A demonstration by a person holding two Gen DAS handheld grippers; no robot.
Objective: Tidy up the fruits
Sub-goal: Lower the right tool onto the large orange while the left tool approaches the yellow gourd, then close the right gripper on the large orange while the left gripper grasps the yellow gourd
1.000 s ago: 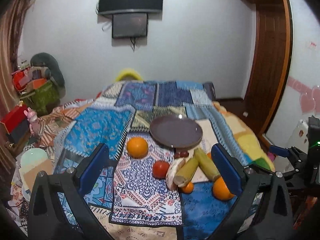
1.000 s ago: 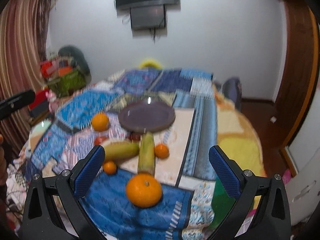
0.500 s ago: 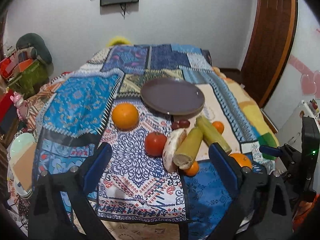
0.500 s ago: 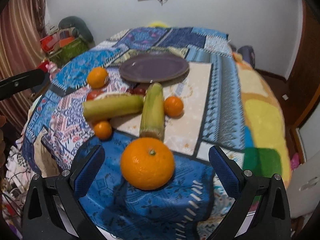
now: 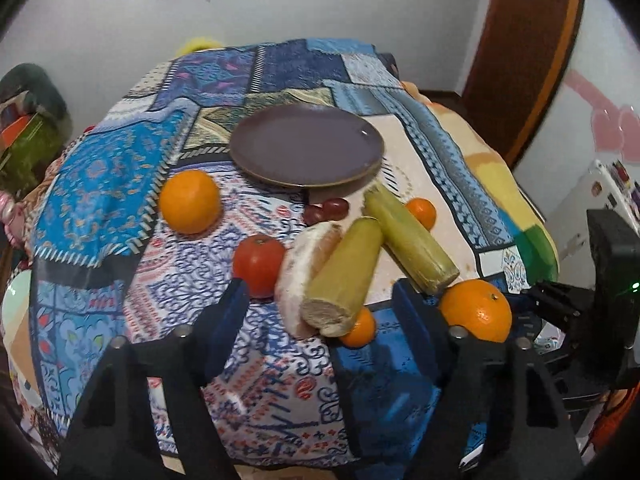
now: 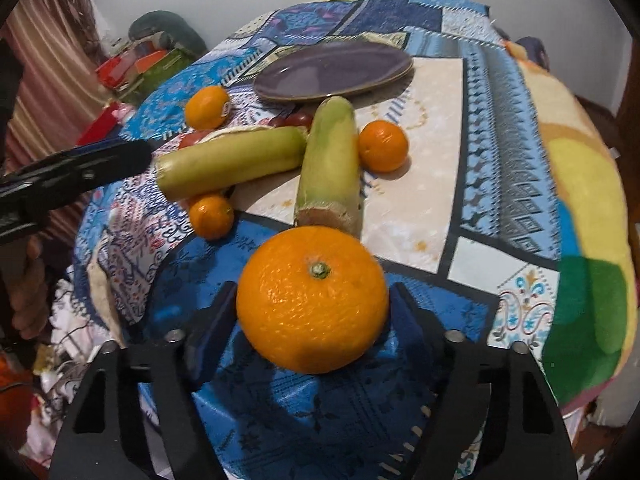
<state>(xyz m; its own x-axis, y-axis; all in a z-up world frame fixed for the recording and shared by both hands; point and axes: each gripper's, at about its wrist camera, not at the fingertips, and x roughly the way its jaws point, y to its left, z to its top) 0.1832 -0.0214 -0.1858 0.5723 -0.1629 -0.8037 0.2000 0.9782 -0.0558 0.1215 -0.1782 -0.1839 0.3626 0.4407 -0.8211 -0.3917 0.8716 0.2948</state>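
Note:
Fruit lies on a patchwork bedspread in front of an empty purple plate. My right gripper points down over a big orange. Its jaws are closing and the blue pads meet the orange's sides. My left gripper is closing too, with nothing gripped. The cut end of a green cob, a pale cob and a small orange lie between its pads, untouched. A tomato sits by its left fingertip.
A second green cob, another small orange, dark red grapes and a medium orange lie around the plate. The bed drops off at left and right. Clutter stands at far left. A hand shows at the left edge.
Both grippers have sunk and tipped down toward the fruit, and both jaws have narrowed. The big orange now sits between the right pads; the cob ends lie between the left pads.

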